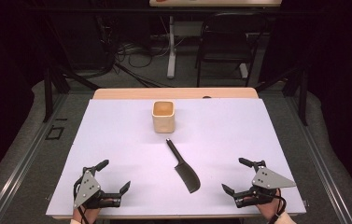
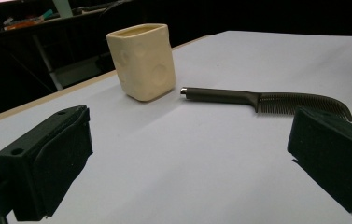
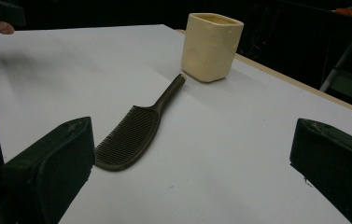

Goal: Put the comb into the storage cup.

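Black jaws stand wide apart and empty on both our grippers — the left gripper [image 1: 116, 177] at the near left corner of the white-covered table [image 1: 117, 130], the right gripper [image 1: 235, 176] at the near right corner. Between them, a little farther in, lies the dark comb [image 1: 183, 166], flat, its handle pointing away from us. Beyond the handle's tip, toward the far edge, the cream cup [image 1: 163, 116] stands upright — near the comb, not touching it.
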`<state>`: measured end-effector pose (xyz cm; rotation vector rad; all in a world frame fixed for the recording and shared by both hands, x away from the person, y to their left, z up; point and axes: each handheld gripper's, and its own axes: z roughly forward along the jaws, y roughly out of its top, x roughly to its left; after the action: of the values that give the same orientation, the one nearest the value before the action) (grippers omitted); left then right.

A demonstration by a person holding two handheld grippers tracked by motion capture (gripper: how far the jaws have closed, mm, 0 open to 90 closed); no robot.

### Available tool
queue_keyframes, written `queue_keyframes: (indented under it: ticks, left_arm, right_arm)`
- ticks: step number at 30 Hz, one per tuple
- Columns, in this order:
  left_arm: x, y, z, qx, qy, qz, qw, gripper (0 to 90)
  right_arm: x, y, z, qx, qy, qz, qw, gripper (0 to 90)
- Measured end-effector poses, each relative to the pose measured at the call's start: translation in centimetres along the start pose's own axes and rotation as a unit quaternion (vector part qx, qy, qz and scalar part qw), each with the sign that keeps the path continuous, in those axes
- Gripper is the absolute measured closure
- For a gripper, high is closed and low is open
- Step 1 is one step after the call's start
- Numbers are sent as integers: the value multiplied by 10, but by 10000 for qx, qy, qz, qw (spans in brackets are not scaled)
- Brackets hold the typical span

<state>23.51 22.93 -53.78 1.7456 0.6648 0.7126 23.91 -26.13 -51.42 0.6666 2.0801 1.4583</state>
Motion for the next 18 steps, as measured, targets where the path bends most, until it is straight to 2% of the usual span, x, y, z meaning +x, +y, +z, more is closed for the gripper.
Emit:
queue_keyframes:
  ticks: [7, 18]
  left_arm:
    - [0, 0, 0, 27, 35, 24, 10000, 2]
    - [-2, 1, 0, 18, 20, 23, 10000, 2]
  right_arm:
    - [2, 4, 6, 106, 95, -57, 9999, 0]
    - [0, 11, 30, 324, 293, -89, 9990, 0]
